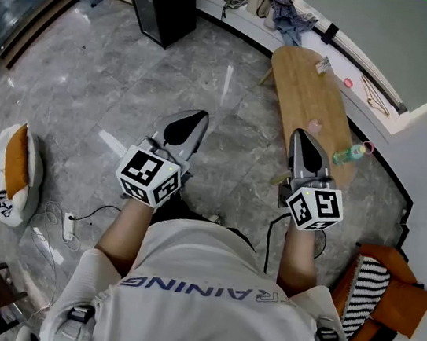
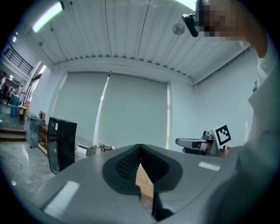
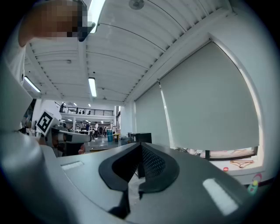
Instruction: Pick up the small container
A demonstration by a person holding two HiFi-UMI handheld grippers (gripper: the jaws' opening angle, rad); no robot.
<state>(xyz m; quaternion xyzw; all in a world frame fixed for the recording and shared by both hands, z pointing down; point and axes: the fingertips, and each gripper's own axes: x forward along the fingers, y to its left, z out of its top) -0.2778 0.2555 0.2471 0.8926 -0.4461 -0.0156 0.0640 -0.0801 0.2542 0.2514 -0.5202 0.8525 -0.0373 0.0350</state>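
**Both grippers level, jaws together**

The person holds the left gripper (image 1: 195, 120) and the right gripper (image 1: 299, 136) out in front, side by side and apart, both pointing level and forward. Each gripper's jaws are closed, with nothing between them. Both bare forearms (image 1: 126, 231) reach forward, elbows bent, with a marker cube (image 1: 147, 176) at each gripper's rear.

The oval wooden counter (image 1: 308, 92) is light brown, and the glossy stone floor (image 1: 114, 87) around it is grey, veined white. On the counter are a small pink container (image 1: 314, 126) and a green pink-capped bottle (image 1: 351, 153). The grey left tool (image 1: 194, 117) and right tool (image 1: 302, 134) carry black-and-white square-patterned cubes.
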